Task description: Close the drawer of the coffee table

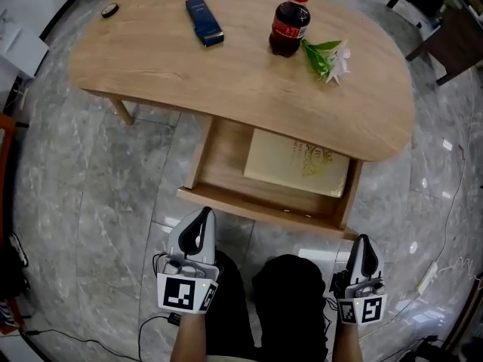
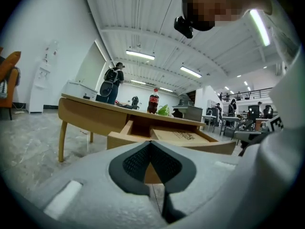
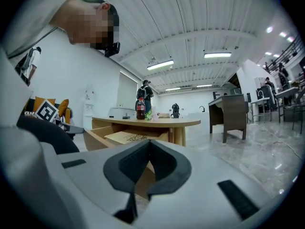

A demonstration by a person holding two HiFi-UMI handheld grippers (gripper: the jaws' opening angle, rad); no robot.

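one coffee table fills the head view, its drawer standing open, its back end hidden under the top. the yellow book inside is partly covered too. the left gripper and right gripper hang near the drawer front, jaws pressed together, empty.

The worktop and drawer are pale grained wood, and the floor is grey veined marble. In the upper frame are a navy box, a dark cola bottle with red cap and label, and a green-leaved pale flower. The booklet is cream.
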